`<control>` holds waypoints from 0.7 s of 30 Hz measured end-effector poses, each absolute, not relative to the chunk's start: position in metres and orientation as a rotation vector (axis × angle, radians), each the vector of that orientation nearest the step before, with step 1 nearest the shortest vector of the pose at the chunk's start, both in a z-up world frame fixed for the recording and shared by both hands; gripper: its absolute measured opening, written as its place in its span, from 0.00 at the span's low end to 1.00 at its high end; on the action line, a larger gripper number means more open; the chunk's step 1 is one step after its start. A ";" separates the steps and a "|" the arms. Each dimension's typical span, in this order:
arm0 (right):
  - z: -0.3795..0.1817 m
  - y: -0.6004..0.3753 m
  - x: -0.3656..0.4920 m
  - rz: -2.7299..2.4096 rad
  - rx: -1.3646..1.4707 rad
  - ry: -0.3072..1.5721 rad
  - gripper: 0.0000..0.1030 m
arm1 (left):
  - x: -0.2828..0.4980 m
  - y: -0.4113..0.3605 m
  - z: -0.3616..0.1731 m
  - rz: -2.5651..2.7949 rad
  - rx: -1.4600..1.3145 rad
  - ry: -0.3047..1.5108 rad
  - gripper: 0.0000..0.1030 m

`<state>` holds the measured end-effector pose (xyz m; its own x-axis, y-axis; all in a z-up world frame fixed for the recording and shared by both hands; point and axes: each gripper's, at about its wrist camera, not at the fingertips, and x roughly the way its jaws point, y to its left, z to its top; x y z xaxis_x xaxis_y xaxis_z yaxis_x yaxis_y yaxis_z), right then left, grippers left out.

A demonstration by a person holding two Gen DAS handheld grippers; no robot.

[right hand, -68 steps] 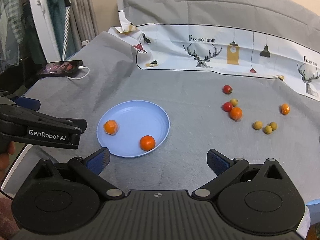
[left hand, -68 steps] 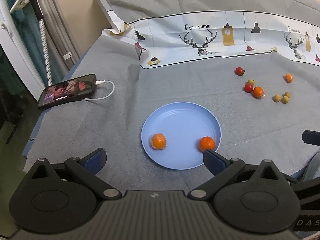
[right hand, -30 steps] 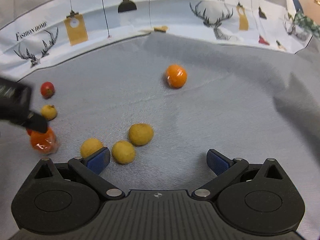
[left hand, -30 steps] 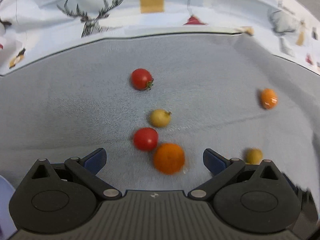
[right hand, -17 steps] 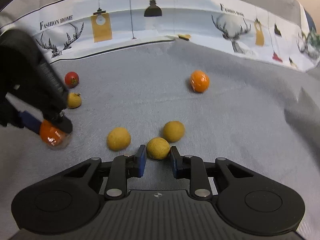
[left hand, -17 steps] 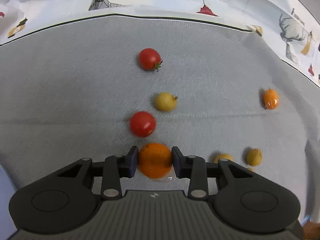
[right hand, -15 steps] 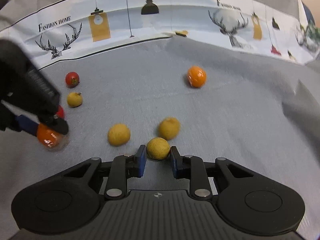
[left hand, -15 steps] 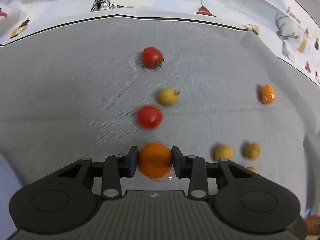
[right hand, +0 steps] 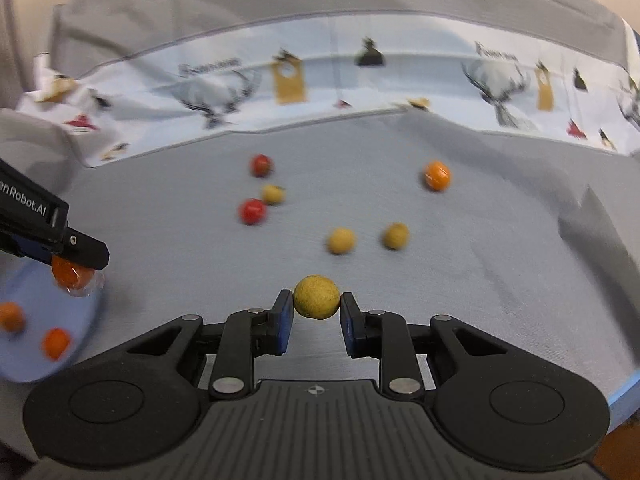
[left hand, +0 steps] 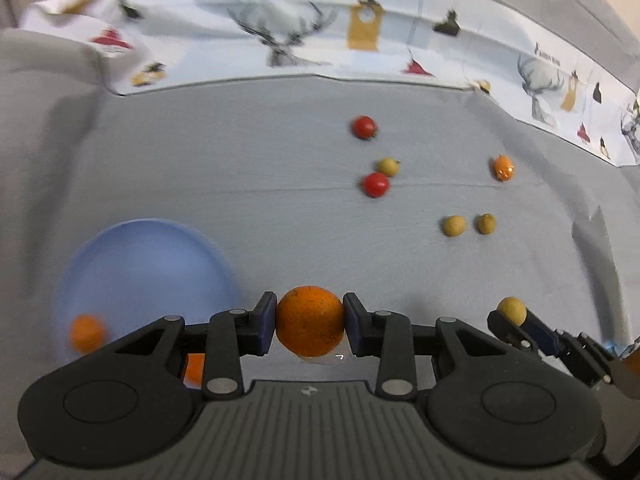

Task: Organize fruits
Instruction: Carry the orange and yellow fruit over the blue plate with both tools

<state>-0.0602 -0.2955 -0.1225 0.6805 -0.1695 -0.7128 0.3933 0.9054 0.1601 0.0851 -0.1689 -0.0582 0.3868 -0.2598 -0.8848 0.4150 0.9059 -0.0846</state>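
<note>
Left tongs pinching round, speckled orange

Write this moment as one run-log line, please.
left tongs: shut on orange fruit | right tongs: shut on yellow fruit | blue plate: two orange fruits on it | stage: carrying

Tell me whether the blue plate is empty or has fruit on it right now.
Not empty. The blue plate holds two orange fruits, and the left gripper carries a third orange fruit above it.

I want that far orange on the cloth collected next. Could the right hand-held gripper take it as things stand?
Probably not yet: the right hand-held gripper is shut on a yellow fruit. The path to the orange looks open.
</note>
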 end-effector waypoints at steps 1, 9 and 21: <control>-0.115 -0.288 -0.062 -0.302 0.319 0.755 0.26 | 0.081 -0.157 -0.052 -0.419 0.156 1.084 0.38; -0.062 -0.217 -0.075 -0.132 0.324 0.721 0.26 | 0.047 -0.058 -0.009 -0.328 0.087 1.041 0.38; -0.018 -0.156 -0.095 -0.017 0.269 0.691 0.26 | 0.010 0.023 0.016 -0.261 -0.016 0.985 0.38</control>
